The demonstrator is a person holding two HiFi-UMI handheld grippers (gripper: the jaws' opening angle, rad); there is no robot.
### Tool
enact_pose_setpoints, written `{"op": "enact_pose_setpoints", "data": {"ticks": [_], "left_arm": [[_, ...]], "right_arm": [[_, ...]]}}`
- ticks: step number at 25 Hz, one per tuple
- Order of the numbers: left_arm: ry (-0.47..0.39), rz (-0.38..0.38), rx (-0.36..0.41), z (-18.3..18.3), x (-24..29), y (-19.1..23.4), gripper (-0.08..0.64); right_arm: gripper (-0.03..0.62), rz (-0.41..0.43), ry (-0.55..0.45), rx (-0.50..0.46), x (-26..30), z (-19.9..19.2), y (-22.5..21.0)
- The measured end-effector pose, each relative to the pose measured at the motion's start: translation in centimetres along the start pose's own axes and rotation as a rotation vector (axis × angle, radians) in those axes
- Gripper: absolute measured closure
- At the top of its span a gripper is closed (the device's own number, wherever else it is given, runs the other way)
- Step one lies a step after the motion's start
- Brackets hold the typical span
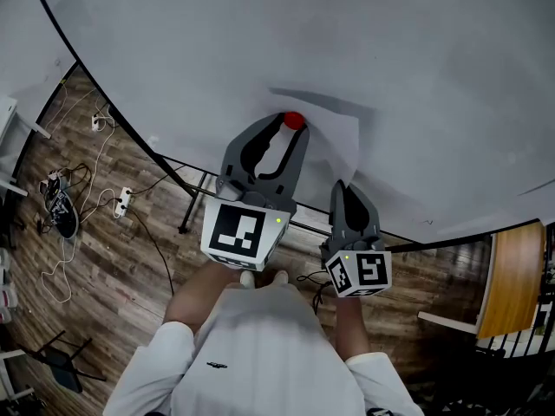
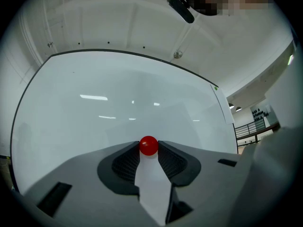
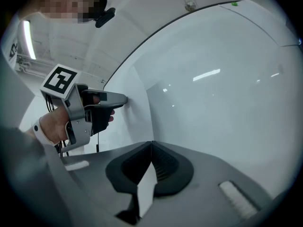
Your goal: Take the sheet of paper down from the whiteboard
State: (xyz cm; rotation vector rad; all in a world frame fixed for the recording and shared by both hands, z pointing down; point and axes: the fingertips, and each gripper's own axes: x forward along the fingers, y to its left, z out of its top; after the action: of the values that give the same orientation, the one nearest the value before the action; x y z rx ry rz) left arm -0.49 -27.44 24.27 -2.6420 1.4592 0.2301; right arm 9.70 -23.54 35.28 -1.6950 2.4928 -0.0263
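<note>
- Evidently light, limp and easily torn, the thin white sheet of paper (image 1: pixel 334 141) is best gripped at a free edge.
- Sheet: blank, at frame centre on the glossy white whiteboard (image 1: pixel 260 42), pinned at its upper-left corner by a small round red magnet (image 1: pixel 294 120).
- Left gripper (image 1: pixel 291 130): jaws clamped round the magnet.
- Right gripper (image 1: pixel 343 186): jaws pinched on the sheet's lower edge.

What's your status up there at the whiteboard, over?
Left gripper shut on red magnet. Right gripper shut on sheet of paper. Magnet pins paper to whiteboard.
</note>
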Motion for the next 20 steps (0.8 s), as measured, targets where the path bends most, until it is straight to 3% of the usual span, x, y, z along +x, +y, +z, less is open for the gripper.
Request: {"op": "enact_pose_setpoints", "data": {"ticks": [12, 20], "left_arm": [[0.059, 0.020, -0.027, -2.4, -4.3, 2.5, 0.439], [0.097, -0.004, -0.055, -4.5, -6.3, 2.6, 0.439]], "right_arm": [[0.583, -0.048, -0.014, 0.005, -2.1, 1.1, 0.2], [0.583, -0.126, -0.025, -0.029, -4.3, 1.7, -1.1]]}}
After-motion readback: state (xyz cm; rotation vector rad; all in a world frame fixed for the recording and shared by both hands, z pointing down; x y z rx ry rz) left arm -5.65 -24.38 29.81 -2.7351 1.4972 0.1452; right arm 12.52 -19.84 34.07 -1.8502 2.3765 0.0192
